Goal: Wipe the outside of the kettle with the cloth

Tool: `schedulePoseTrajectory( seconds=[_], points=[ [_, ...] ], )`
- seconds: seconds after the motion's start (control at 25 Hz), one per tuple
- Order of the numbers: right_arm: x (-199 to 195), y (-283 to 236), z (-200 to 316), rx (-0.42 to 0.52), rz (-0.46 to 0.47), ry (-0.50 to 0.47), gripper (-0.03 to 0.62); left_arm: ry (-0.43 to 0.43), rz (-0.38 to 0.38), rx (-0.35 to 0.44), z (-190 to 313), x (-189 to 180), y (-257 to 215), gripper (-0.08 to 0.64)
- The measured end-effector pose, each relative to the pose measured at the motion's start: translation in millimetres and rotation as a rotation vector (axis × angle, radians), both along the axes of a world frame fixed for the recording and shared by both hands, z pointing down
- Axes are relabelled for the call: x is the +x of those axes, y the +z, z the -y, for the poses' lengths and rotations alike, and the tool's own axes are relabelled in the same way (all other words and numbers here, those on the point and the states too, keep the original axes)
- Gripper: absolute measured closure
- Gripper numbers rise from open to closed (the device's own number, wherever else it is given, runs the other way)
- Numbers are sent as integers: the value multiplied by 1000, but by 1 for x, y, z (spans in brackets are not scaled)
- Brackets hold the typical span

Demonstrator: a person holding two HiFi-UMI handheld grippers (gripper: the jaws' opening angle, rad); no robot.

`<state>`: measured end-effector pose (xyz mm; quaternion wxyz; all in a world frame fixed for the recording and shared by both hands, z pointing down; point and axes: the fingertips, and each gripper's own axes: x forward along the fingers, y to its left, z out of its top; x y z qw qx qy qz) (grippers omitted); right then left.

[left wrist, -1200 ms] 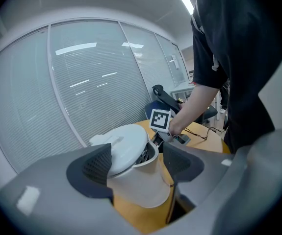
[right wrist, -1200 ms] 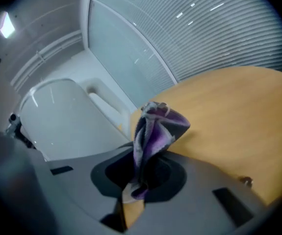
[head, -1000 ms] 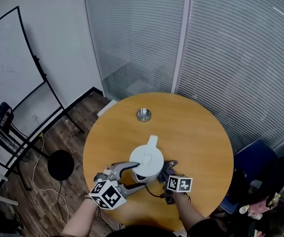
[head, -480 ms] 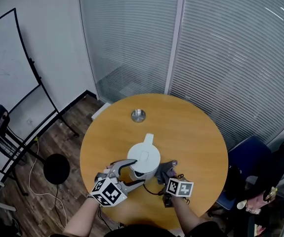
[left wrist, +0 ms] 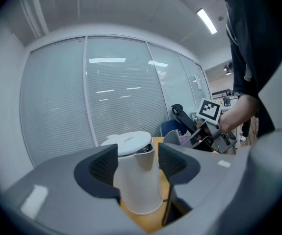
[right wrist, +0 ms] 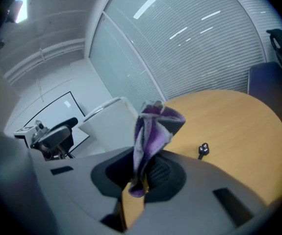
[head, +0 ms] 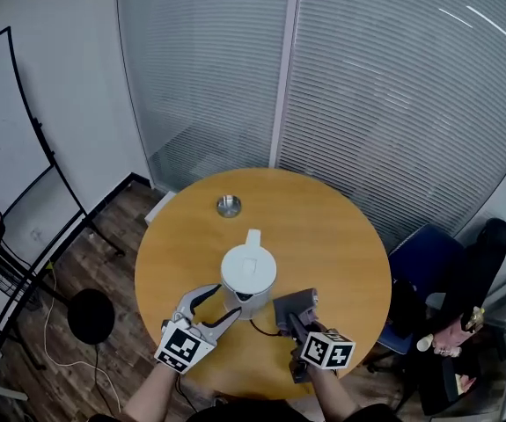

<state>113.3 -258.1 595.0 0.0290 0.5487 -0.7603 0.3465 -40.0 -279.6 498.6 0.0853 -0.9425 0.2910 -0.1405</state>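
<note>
1. The kettle (head: 249, 275) stands upright, a little toward the near edge from the middle of the bench (head: 341, 227). The left gripper (left wrist: 137, 161) has its fingers spread either side of it; they have just been closing but are not yet clamped.
2. The right gripper (right wrist: 141, 174) has its fingers clenched on the purple cloth (right wrist: 153, 126), clear of the kettle.
3. My worry is that wiping before the kettle is steadied could shove or tip it.

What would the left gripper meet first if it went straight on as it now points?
Probably the white kettle, which stands in line just ahead of the left gripper; its jaws have just been closing slightly, pressing on nothing.
</note>
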Motion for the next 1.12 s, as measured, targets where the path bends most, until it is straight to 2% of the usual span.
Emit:
schedulePoseTrajectory(
  seconds=[0.2, 0.32, 0.44, 0.64, 0.92, 1.12],
  points=[
    [-10, -15, -39, 40, 26, 42, 551, -59, -50, 10, -22, -28, 6, 454],
    [-18, -22, -61, 59, 23, 54, 551, -80, -85, 3, -38, -42, 11, 499],
    [-28, -25, -80, 74, 9, 58, 551, -92, -68, -3, -52, -55, 20, 532],
    [-46, -27, -105, 82, -24, 57, 551, -116, -77, -45, -74, -76, 35, 549],
    [-77, -15, -131, 55, -27, 36, 551, -150, -52, -104, -105, -107, 63, 549],
    [-94, -7, -146, 39, -42, 17, 551, -127, -27, -128, -133, -115, 80, 549]
  ],
)
